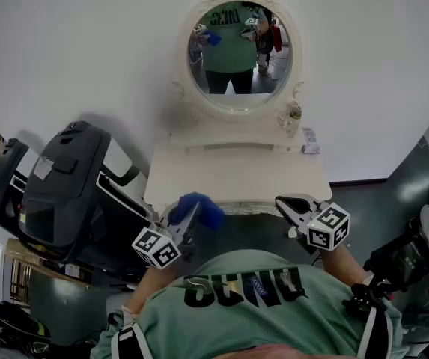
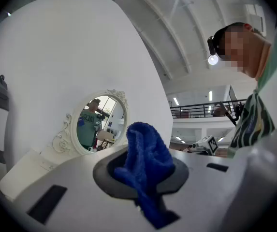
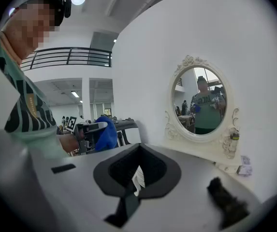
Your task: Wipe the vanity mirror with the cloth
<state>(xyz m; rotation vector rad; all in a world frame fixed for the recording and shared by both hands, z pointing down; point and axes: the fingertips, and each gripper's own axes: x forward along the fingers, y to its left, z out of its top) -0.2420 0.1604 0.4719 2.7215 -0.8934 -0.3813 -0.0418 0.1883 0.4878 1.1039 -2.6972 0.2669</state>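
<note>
Close against the person's chest, the left gripper (image 1: 190, 219) has its jaws clamped on the blue cloth (image 1: 203, 209), the right gripper (image 1: 287, 206) sits pinched together and empty, both well apart from the vanity mirror (image 1: 238, 51) above the white table (image 1: 236, 176).

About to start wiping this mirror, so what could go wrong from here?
The small bottle stands by the lower right rim of the mirror; a wide stroke could topple it. The blue cloth is bunched in the left gripper, so bare jaw tips might touch the glass.
</note>
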